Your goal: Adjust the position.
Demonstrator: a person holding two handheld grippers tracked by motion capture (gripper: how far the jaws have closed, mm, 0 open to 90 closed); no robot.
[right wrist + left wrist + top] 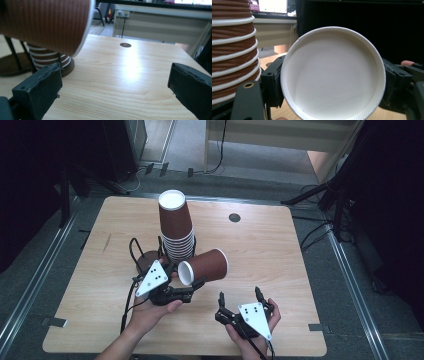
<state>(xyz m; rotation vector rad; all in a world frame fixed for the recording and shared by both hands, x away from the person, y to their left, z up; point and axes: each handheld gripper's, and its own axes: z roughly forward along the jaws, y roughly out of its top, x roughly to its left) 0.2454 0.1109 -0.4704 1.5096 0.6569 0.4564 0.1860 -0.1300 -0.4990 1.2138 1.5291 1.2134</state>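
My left gripper (191, 279) is shut on a brown ribbed paper cup (205, 265), held on its side above the table with its white base end toward that gripper. In the left gripper view the cup's round white end (333, 75) sits between the two black jaws. A tall stack of upside-down brown cups (176, 227) (232, 50) stands just behind it in a black wire holder. My right gripper (240, 293) (115, 85) is open near the front edge with nothing between its jaws. The held cup (45, 22) hangs ahead and to the left of it.
The wooden table (270, 250) has a small dark round hole (234, 217) (125, 45) at the back right. A second wire stand with a brown base (145, 256) sits left of the stack. Dark stand legs and cables lie on the floor around the table.
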